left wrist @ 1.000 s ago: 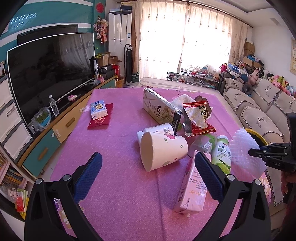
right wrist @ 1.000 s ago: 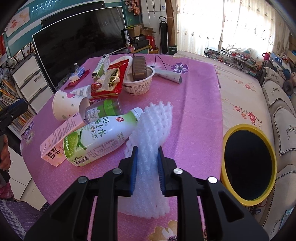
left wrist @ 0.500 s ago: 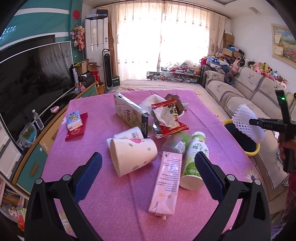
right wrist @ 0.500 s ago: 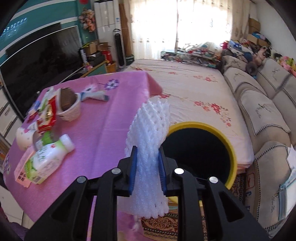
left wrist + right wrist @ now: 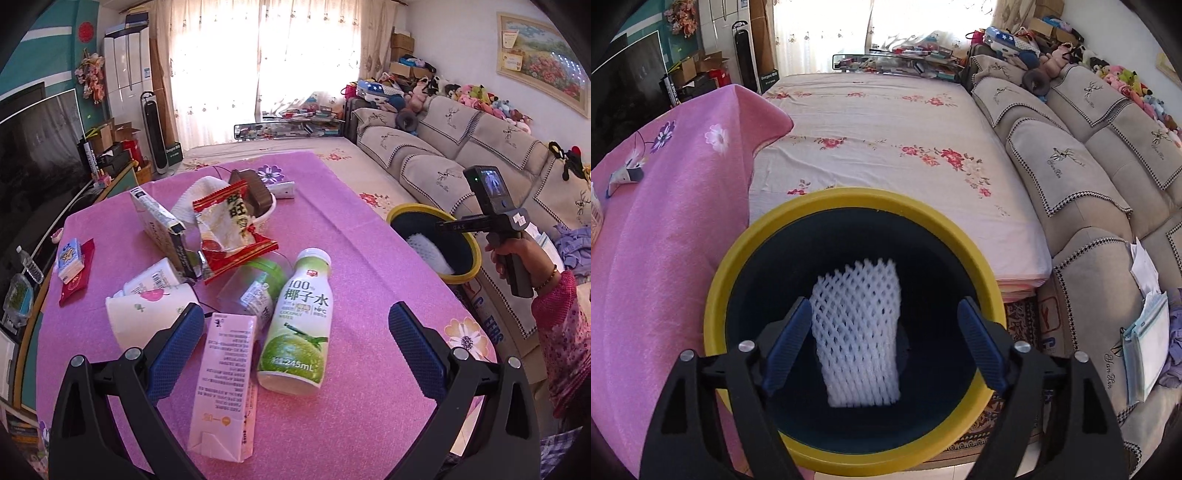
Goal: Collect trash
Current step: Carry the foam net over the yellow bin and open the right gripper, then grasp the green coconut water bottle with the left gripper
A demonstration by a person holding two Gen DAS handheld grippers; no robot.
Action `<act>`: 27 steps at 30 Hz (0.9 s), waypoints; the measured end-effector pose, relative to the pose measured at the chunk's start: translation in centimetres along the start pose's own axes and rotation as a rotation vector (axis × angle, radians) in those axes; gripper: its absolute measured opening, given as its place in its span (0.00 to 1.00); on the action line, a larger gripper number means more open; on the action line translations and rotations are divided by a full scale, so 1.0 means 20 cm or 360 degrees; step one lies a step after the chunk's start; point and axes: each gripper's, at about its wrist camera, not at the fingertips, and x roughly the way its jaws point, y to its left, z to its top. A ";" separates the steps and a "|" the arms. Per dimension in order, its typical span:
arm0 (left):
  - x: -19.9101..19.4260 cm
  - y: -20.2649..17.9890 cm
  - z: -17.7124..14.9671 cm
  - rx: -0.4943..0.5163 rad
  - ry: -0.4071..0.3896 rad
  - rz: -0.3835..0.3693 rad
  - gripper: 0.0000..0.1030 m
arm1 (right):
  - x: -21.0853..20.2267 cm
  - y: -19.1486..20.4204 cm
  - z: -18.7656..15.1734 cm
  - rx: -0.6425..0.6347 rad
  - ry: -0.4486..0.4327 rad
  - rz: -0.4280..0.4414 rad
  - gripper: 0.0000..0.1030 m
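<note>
Looking down through the right wrist view, I see my right gripper (image 5: 882,339) above the yellow-rimmed bin (image 5: 746,266) at lower centre, its jaws opening, with the white foam net (image 5: 857,332) between them but free of the pads, inside the dark bin. At left the pink tablecloth (image 5: 665,221) drapes over the table edge; a floral sheet (image 5: 886,122) fills the upper middle, and a beige sofa (image 5: 1071,158) runs along the right. In the left wrist view, my left gripper (image 5: 295,343) stands wide with nothing in it, over litter on the cloth: a coconut water bottle (image 5: 299,321) lying at centre, a pink carton (image 5: 225,376) just left of it, a paper cup (image 5: 147,314) on its side, a red snack bag (image 5: 229,229) and a dark box (image 5: 159,225) above. A television (image 5: 37,147) sits at the left edge, bright curtains (image 5: 258,74) at the top, and a framed picture (image 5: 539,48) at upper right.
</note>
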 end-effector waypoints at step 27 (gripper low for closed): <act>0.56 -0.10 0.05 0.0186 0.0441 -0.0148 0.90 | -0.26 0.16 -0.15 -0.0091 -0.0142 0.0213 0.79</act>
